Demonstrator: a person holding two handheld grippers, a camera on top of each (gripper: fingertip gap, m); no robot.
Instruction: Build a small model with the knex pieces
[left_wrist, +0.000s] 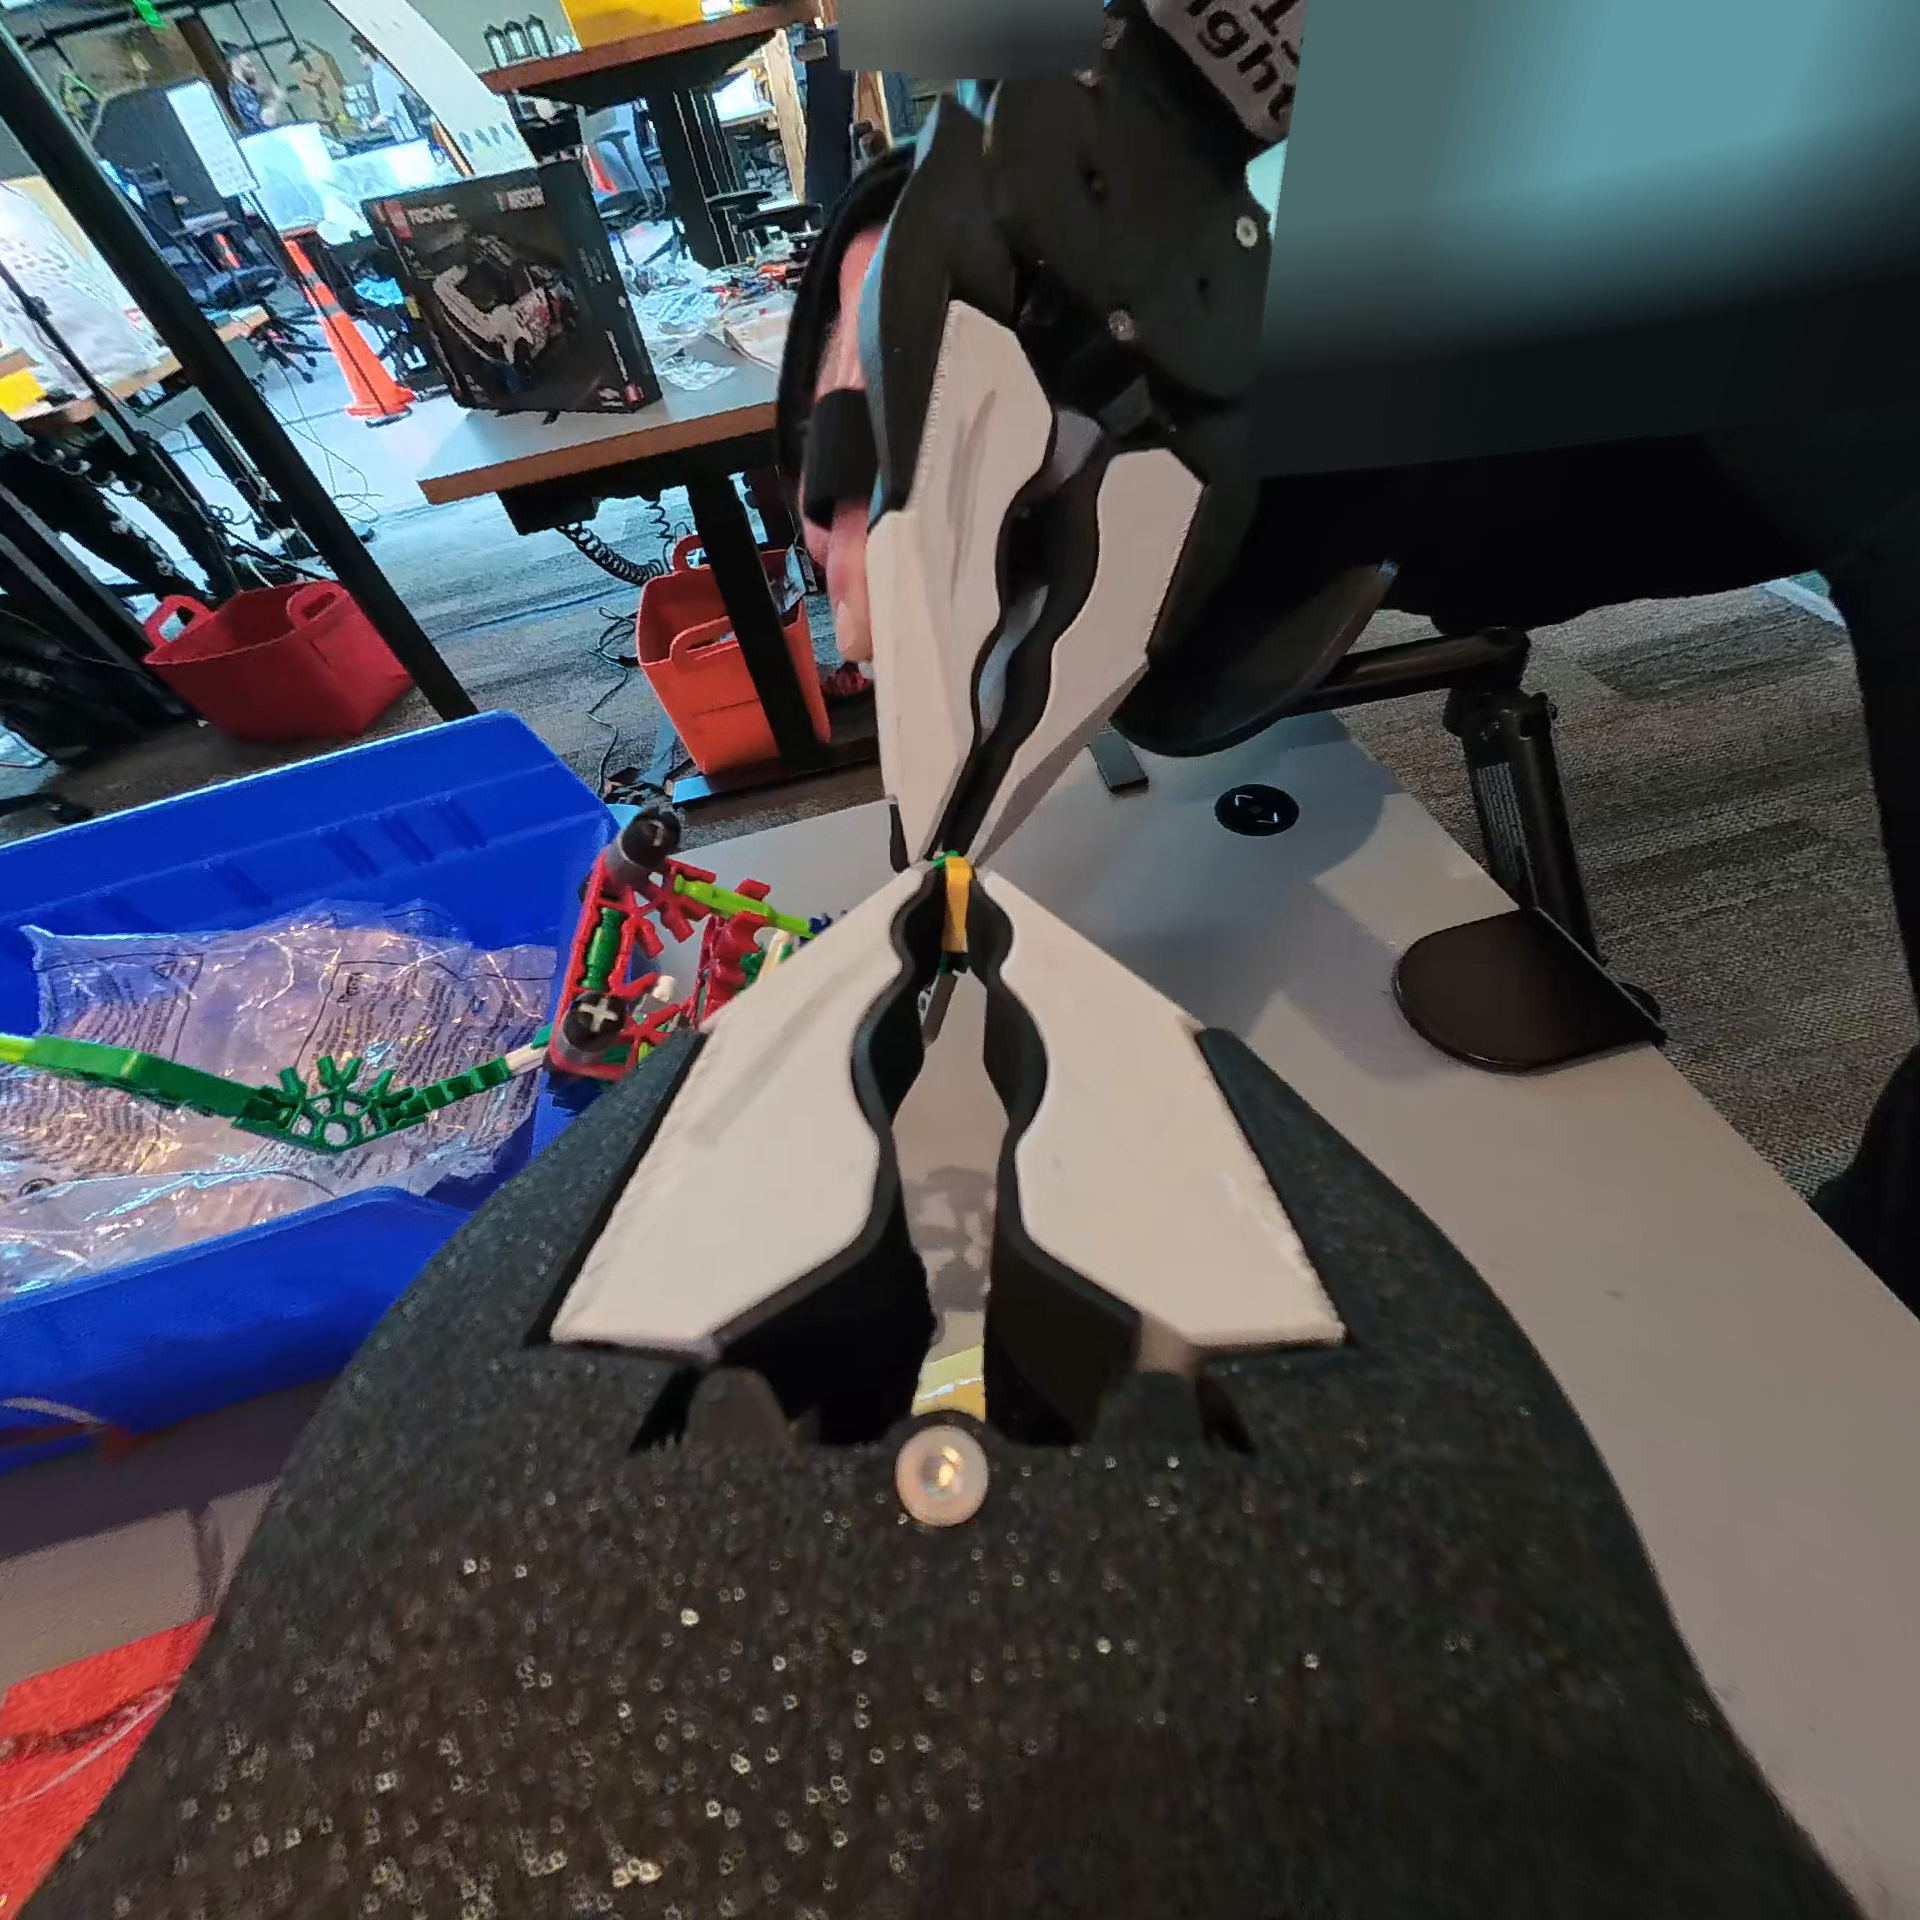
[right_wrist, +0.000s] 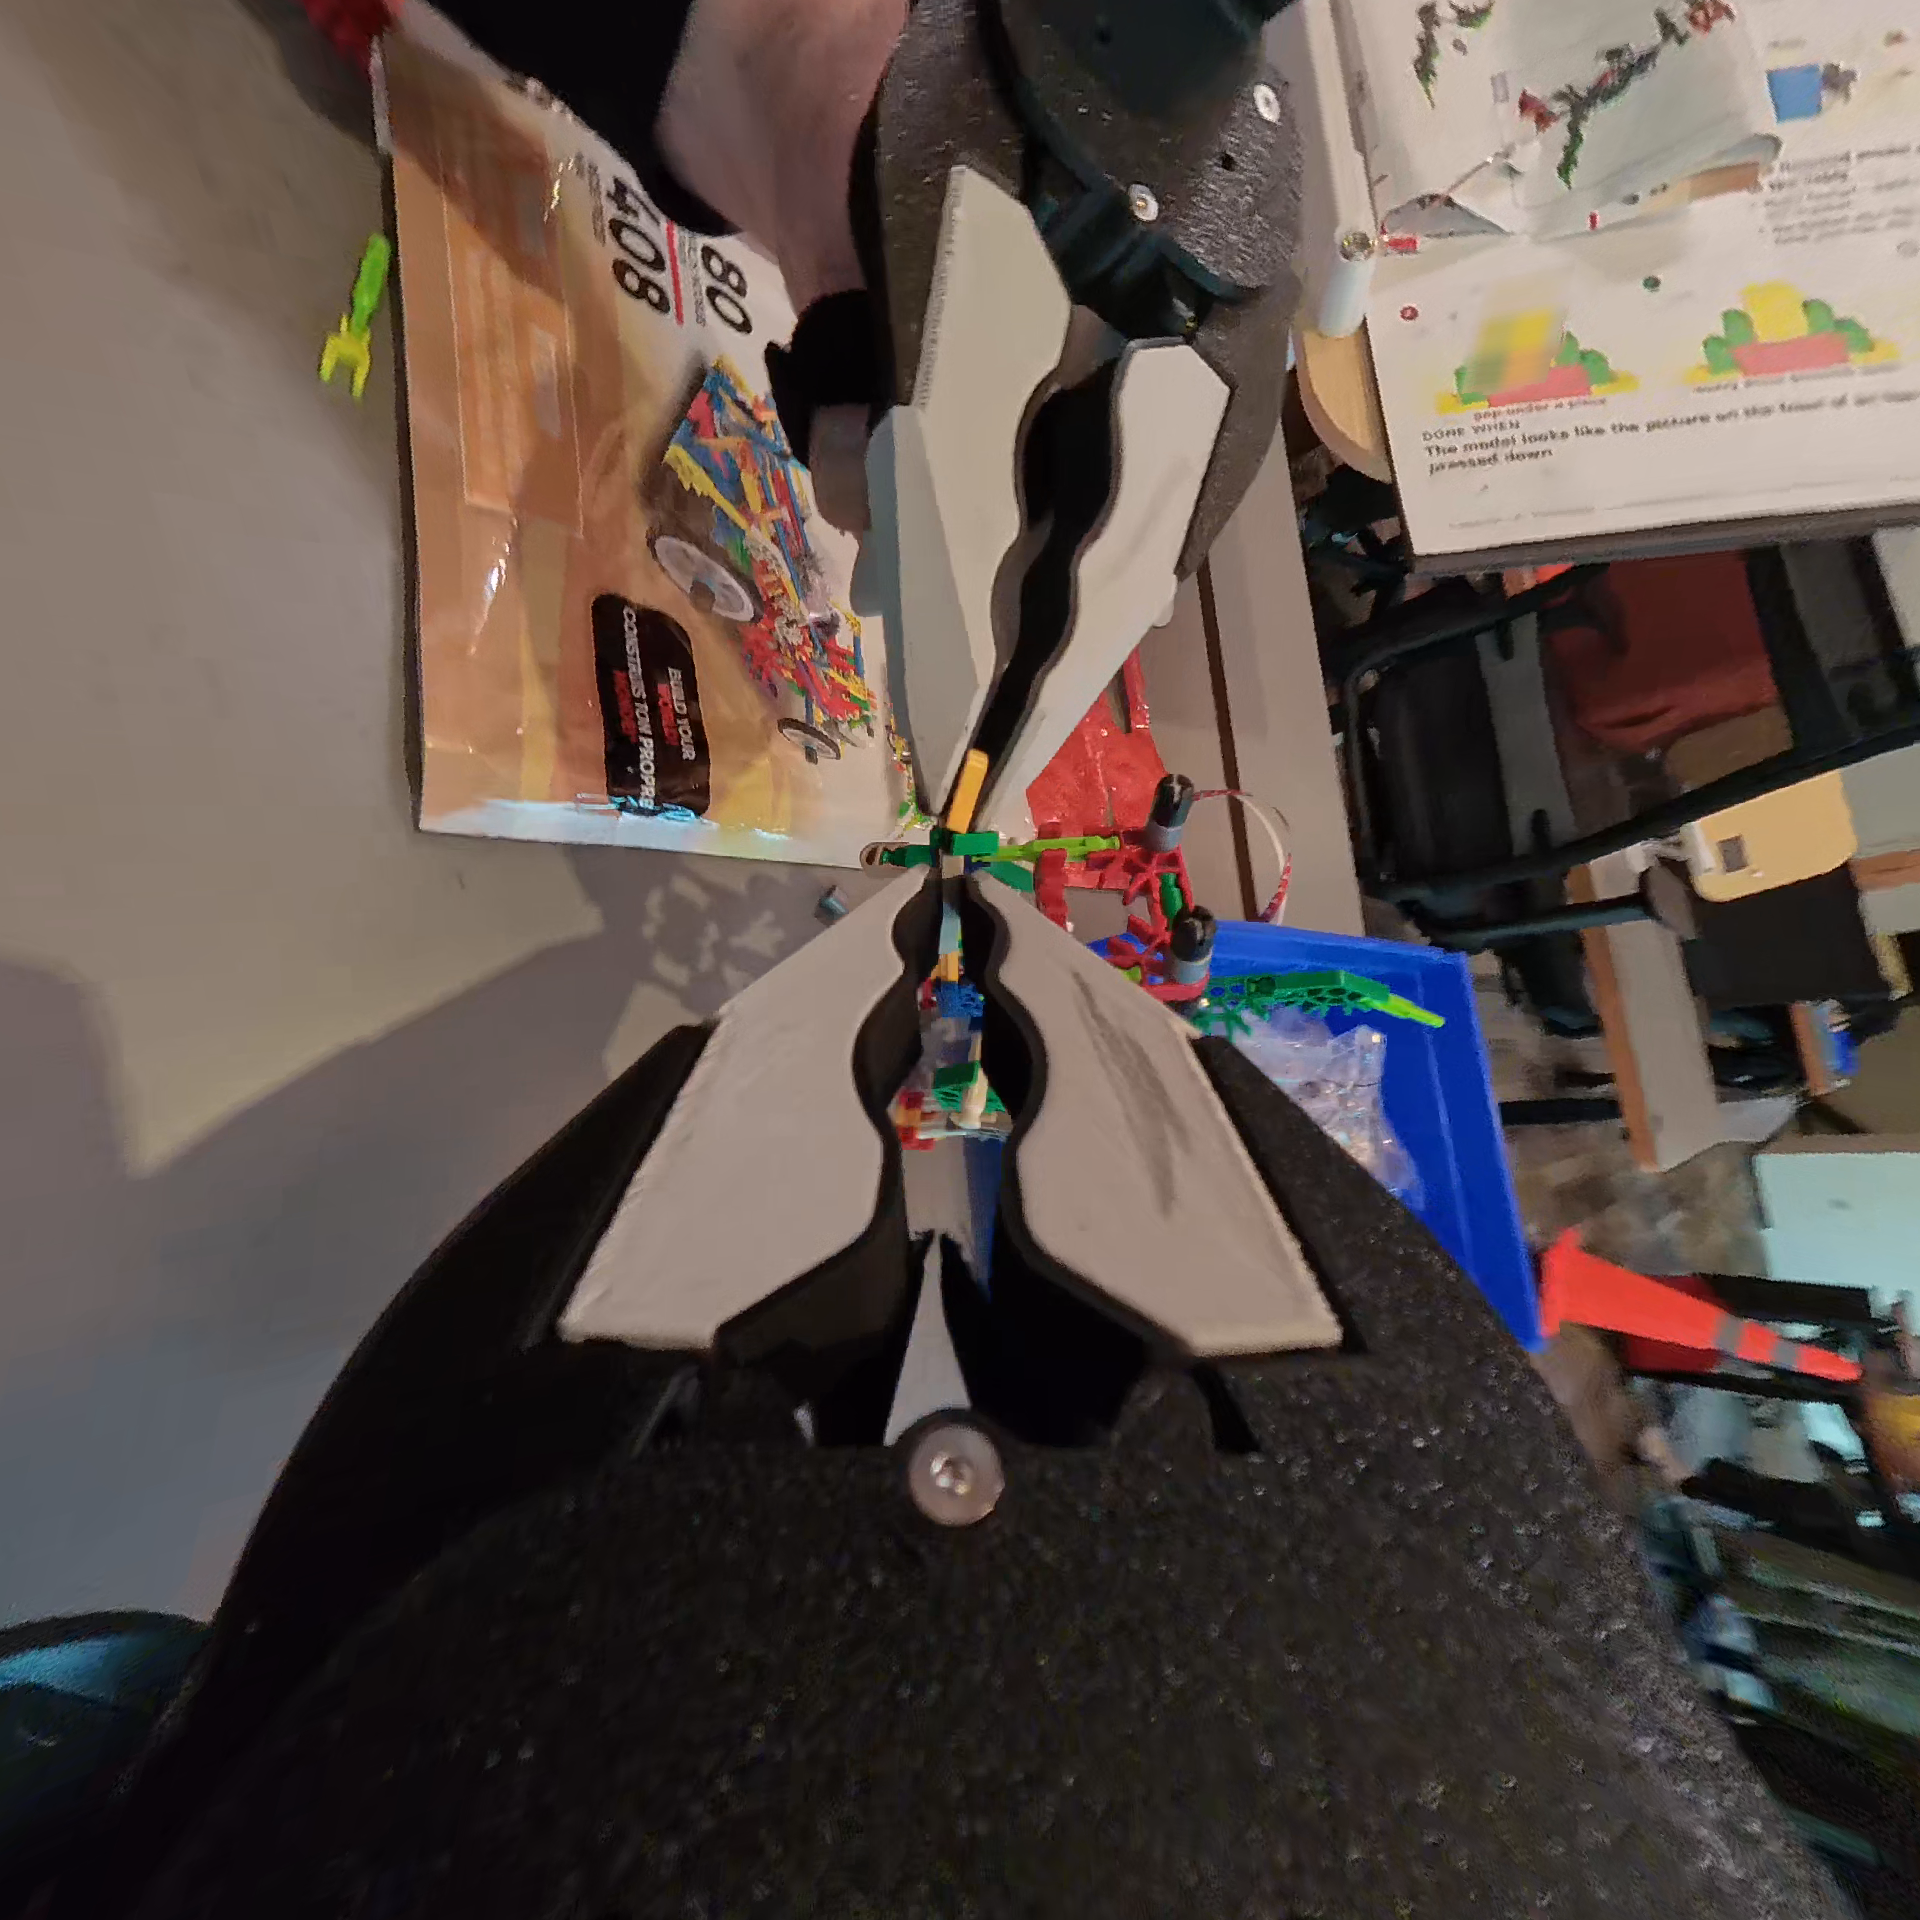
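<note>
Two grippers met tip to tip over the counter (left_wrist: 1351, 1195).

My left gripper (left_wrist: 954, 914) pinched a yellow rod (left_wrist: 956, 904); my right gripper (right_wrist: 951, 883) clamped the green connector (right_wrist: 961, 844) of the toy model (left_wrist: 665, 966).

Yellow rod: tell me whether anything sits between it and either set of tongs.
Nothing visible does. The left tongs are shut on the yellow rod, and the right tongs meet it tip to tip at the green connector.

Office/lab: desks (left_wrist: 582, 457), bins (left_wrist: 281, 655).
</note>
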